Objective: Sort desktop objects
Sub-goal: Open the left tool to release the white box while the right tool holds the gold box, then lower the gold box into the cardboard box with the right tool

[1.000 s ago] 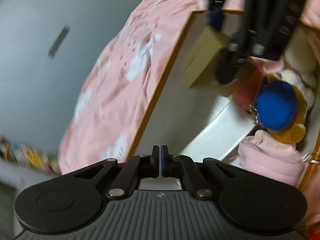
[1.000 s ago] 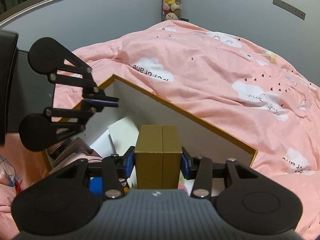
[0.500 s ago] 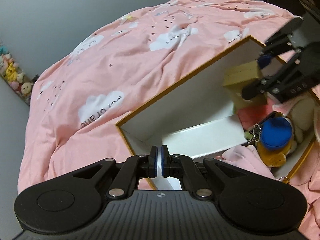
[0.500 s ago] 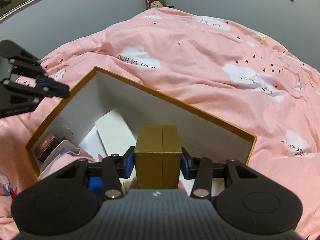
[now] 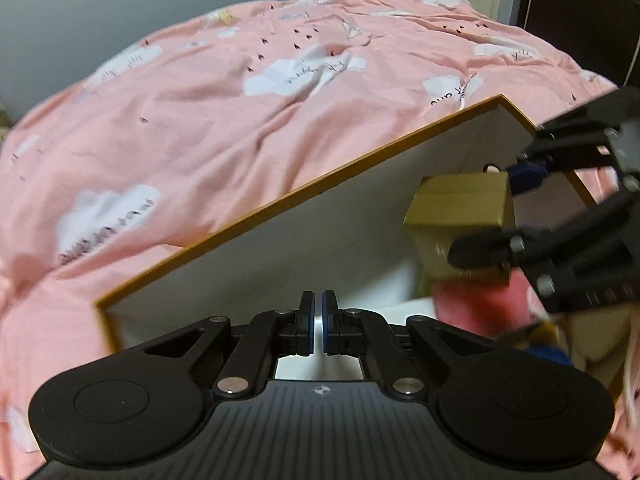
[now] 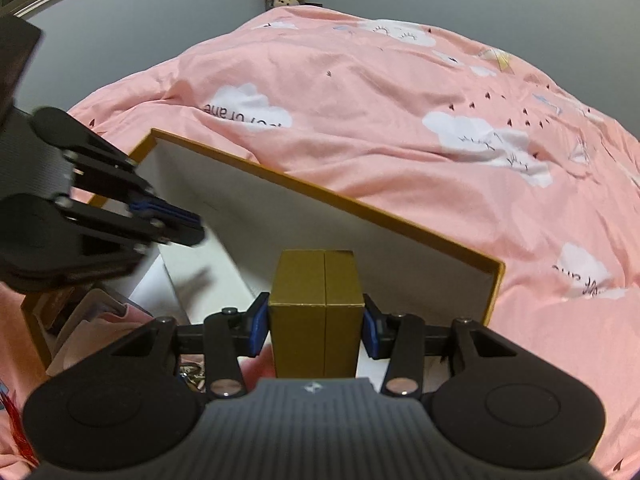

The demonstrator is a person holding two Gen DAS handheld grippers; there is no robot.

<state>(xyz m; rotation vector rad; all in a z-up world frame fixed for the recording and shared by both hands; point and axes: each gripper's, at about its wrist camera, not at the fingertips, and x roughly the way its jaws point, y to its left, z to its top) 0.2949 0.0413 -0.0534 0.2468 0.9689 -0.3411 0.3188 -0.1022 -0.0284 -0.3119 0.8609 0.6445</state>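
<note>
Through the left wrist camera I see my left claw (image 5: pixel 319 326) pinched together on nothing at 6 o'clock, over the near edge of the open white cardboard storage box with a mustard-yellow rim (image 5: pixel 280 210) lying on the pink cloud-print bed quilt (image 5: pixel 224 112); at 3 o'clock my right claw (image 5: pixel 486 208) carries the small gold cardboard carton (image 5: pixel 460 216) above the box's interior. Through the right wrist camera, the right claw (image 6: pixel 316 326) clamps that gold carton (image 6: pixel 316 312) between its blue pads at 6 o'clock, over the box (image 6: pixel 360 232), with the left claw (image 6: pixel 188 222) at 9 o'clock.
</note>
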